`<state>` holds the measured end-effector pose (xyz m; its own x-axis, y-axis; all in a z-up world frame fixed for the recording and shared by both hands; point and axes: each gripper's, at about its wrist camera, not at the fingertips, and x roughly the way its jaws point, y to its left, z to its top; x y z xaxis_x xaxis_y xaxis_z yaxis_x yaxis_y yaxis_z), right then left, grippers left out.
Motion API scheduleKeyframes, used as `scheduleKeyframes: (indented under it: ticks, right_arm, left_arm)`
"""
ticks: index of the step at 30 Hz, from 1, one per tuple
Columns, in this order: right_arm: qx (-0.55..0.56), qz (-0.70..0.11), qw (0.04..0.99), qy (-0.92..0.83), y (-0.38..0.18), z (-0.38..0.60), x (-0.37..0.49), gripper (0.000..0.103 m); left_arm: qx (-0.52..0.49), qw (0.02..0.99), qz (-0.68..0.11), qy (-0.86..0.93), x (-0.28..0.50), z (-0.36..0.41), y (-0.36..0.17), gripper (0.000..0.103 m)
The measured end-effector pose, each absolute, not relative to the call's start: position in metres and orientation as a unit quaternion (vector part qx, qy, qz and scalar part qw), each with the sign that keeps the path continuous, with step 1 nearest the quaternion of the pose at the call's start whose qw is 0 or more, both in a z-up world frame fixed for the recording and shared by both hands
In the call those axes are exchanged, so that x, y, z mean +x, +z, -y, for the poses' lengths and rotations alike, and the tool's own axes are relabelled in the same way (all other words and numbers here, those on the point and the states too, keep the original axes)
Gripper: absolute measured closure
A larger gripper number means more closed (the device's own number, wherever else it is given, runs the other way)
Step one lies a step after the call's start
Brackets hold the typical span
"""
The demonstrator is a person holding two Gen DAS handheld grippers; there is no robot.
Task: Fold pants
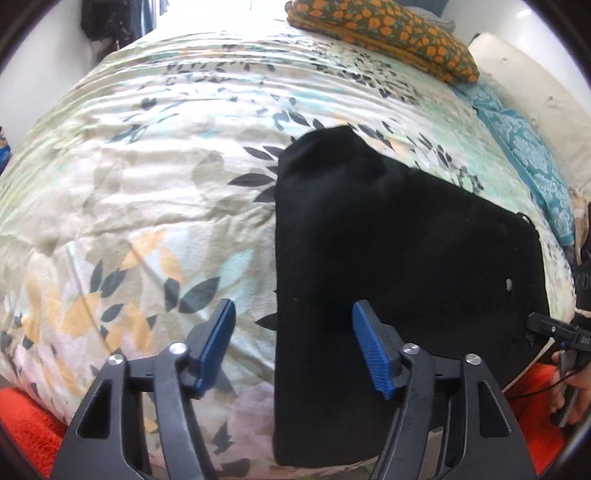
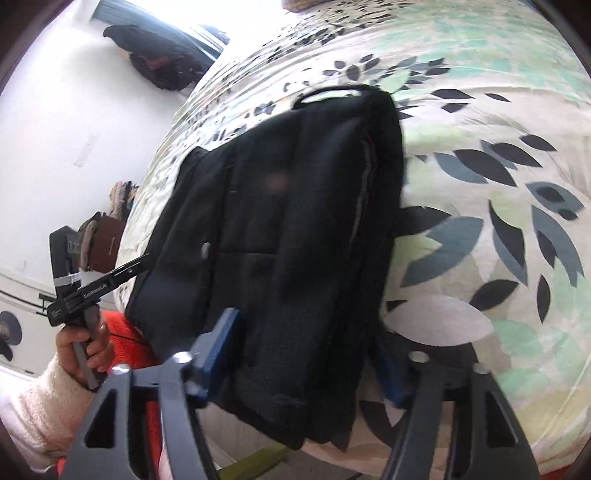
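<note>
Since the pants (image 1: 402, 251) lay as a thick, soft, limp black bundle near the bed's (image 1: 147, 192) edge, both the left gripper (image 1: 293, 347) and right gripper (image 2: 310, 354) stood released, and a pinch through stacked corner layers looked best.

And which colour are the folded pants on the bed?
Plain black pants, seen best in the left wrist view, on the leaf-patterned bed cover.

The folded pants (image 1: 399, 266) lie on the bed cover (image 1: 147, 184), near its front edge. A pillow (image 1: 384, 33) sits far behind them.
</note>
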<state>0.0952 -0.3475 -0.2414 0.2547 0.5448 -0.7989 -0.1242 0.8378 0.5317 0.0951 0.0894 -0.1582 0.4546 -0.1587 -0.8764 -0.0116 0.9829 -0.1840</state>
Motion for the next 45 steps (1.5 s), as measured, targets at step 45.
scheduleKeyframes:
  ticks: [45]
  right_arm:
    - [-0.003, -0.419, 0.908, 0.005, -0.085, 0.226, -0.035, 0.000]
  left_arm:
    - [0.068, 0.884, -0.462, 0.021, -0.009, -0.009, -0.062, 0.001]
